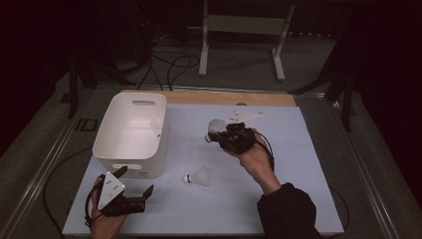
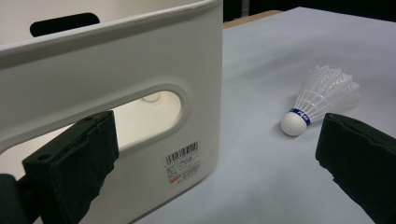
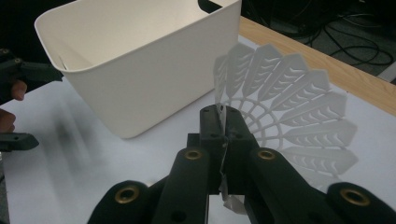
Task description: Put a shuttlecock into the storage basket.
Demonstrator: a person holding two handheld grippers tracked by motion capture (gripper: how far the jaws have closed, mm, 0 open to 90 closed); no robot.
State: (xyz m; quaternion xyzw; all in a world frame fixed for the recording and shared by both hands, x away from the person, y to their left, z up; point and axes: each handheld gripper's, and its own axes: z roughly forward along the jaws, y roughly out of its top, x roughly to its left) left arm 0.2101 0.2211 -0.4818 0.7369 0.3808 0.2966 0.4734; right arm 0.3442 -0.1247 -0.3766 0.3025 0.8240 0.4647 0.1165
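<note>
My right gripper (image 1: pixel 222 133) is shut on the skirt of a white shuttlecock (image 1: pixel 214 128), held just above the pale table near its middle. In the right gripper view the jaws pinch the edge of that shuttlecock's (image 3: pixel 289 107) feathered skirt. A second shuttlecock (image 1: pixel 197 176) lies on its side on the table in front, its cork pointing left. In the left gripper view this shuttlecock (image 2: pixel 320 100) rests to the right of the white bin (image 2: pixel 112 98). My left gripper (image 1: pixel 137 185) stands open at the bin's (image 1: pixel 131 135) near corner, with nothing between its pads.
The pale mat (image 1: pixel 278 199) covers the table; a wooden strip (image 1: pixel 224 97) runs along its far edge. Cables and a white metal frame (image 1: pixel 244 25) lie on the floor beyond. A barcode label (image 2: pixel 183 161) sits on the bin's near wall.
</note>
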